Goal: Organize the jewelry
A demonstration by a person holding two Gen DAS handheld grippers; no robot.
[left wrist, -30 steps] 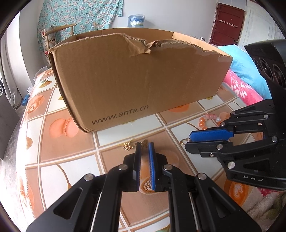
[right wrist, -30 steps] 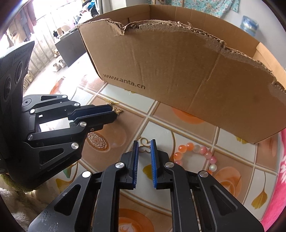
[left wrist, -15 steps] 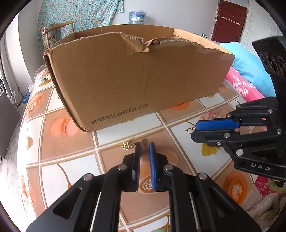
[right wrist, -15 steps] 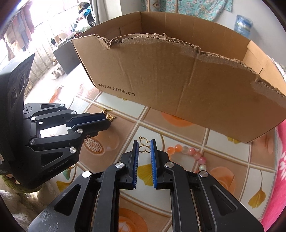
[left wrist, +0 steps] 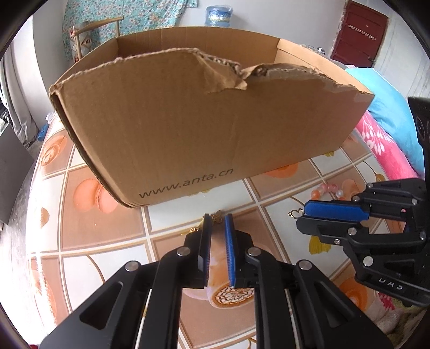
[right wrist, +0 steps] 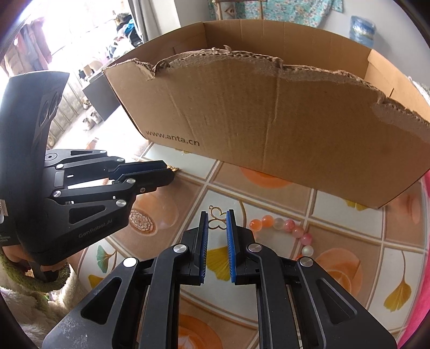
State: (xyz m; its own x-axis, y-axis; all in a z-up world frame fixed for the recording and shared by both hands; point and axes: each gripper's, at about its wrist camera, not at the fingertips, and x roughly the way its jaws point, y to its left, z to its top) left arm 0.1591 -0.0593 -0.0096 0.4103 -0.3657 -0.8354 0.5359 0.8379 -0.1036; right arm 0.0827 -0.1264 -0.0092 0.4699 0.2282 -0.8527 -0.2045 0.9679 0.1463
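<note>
A gold butterfly-shaped piece (right wrist: 217,220) lies on the patterned tablecloth right at the tips of my right gripper (right wrist: 216,218), whose jaws stand narrowly apart around it; it also shows in the left wrist view (left wrist: 295,213). A small gold earring (left wrist: 216,217) lies at the tips of my left gripper (left wrist: 217,218), jaws narrowly apart, nothing held. It also shows in the right wrist view (right wrist: 173,169). A pink and orange bead bracelet (right wrist: 282,228) lies right of the butterfly. A torn cardboard box (left wrist: 201,120) stands open-topped behind.
The table has a tiled cloth with macaron and leaf prints (right wrist: 336,268). A pink and blue blanket (left wrist: 384,139) lies at the right. A chair (left wrist: 88,35) and a water jug (left wrist: 219,14) stand behind the box.
Both grippers have risen and moved slightly forward, so the box top opening shows now. The jewelry has not moved. The jaws stay narrowly apart.
</note>
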